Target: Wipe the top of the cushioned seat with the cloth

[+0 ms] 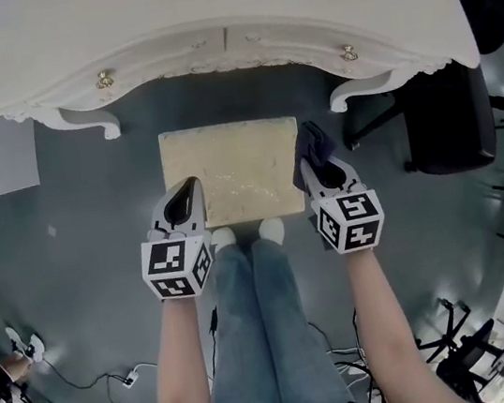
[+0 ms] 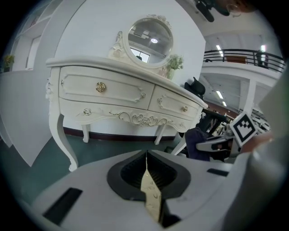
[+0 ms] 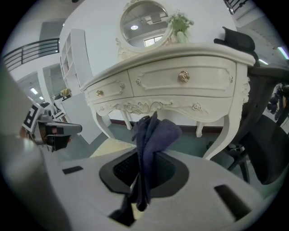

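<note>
The cushioned seat [image 1: 233,170] is a cream rectangular stool on the grey floor in front of a dressing table. My right gripper [image 1: 323,167] hovers at the seat's right edge, shut on a dark blue cloth [image 1: 312,146] that sticks up past its tips. In the right gripper view the cloth [image 3: 156,133] stands bunched between the jaws of the right gripper [image 3: 143,171], and the seat [image 3: 108,146] shows to the left. My left gripper [image 1: 183,202] is over the seat's front left corner. In its own view the left gripper [image 2: 146,169] is shut with nothing held.
A white dressing table [image 1: 205,23] with drawers and a round mirror [image 2: 149,40] stands just beyond the seat. A black office chair [image 1: 447,117] is to the right. The person's feet [image 1: 248,234] touch the seat's near edge. Cables [image 1: 128,377] lie on the floor at lower left.
</note>
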`<state>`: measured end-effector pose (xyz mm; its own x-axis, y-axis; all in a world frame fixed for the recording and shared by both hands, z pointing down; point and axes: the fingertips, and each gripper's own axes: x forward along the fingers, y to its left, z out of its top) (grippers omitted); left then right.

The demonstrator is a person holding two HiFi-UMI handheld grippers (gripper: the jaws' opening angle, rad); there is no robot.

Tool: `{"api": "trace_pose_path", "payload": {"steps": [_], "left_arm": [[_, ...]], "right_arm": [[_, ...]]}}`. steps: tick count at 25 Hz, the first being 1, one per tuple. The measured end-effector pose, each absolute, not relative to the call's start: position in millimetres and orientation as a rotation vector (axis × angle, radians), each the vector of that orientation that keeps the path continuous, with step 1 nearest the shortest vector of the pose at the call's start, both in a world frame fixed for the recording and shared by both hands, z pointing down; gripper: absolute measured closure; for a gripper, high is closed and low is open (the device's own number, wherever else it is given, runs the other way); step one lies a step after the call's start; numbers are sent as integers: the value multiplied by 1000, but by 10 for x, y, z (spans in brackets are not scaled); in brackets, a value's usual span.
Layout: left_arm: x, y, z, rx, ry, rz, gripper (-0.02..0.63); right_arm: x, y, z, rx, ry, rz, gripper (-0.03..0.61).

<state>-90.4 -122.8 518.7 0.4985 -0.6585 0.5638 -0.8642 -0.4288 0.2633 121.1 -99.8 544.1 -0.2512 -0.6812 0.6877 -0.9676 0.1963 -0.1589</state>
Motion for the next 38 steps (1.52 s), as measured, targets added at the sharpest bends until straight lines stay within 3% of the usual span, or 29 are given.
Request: {"api": "trace_pose_path", "payload": {"steps": [21,29,38], "left_arm": [[-1114,-1502,5637,2131,-1237,604,606],[-1242,-1595,5671,2125,-1245,605,606],[-1374,-1556,5727,2109,-1244,602,606]], "right_arm": [[1492,-1563,6800,1342,-1622,1111,537],[1346,-1648,6916,1396,-1603,1391,537],[1044,-1737,6876,1315,-1621,1292,538]]}}
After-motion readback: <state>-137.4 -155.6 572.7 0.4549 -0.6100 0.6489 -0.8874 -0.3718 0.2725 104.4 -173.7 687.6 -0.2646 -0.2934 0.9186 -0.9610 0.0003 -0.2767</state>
